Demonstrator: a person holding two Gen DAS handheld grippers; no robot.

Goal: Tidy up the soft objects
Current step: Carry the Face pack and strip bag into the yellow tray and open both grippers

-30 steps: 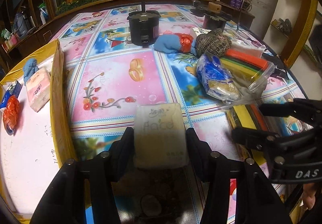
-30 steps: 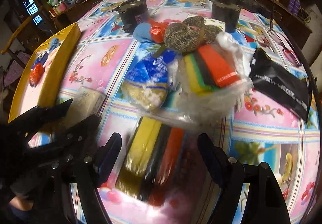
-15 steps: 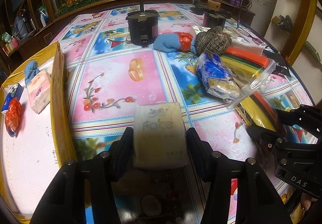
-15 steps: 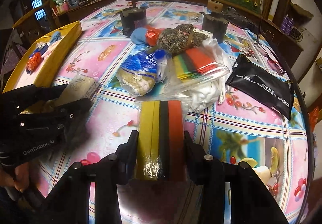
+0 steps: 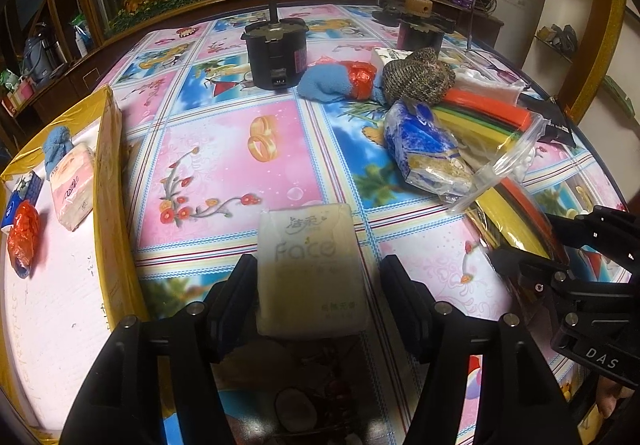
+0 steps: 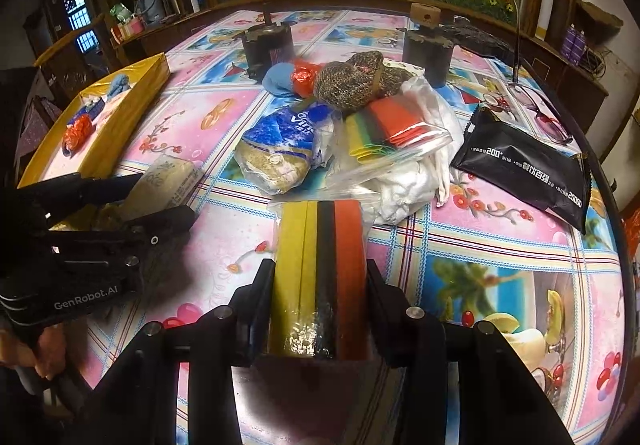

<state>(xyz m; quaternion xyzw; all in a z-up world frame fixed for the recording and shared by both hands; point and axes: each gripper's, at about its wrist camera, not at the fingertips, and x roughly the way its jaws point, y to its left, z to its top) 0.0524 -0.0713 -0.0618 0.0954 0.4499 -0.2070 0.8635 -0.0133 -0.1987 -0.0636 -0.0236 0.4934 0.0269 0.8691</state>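
Now both grippers loaded. Right gripper (image 6: 320,309) clamped on bagged sponge pack (image 6: 320,277), yellow-black-red, flush between pads. Left gripper (image 5: 318,293) jaws just been opening: tissue pack (image 5: 310,269) between fingers, small gaps either side. Re-squeeze tissue before lifting; carry both left to yellow-rimmed tray (image 5: 108,181).

Your right tongs (image 6: 320,305) were wide open around the bagged pack of sponges (image 6: 320,277) a second ago; now they've closed in and the pads are squeezing both its sides. On the other side, your left tongs (image 5: 318,285) have just been opening, so there's now a gap between the fingers and the tissue pack (image 5: 310,265).
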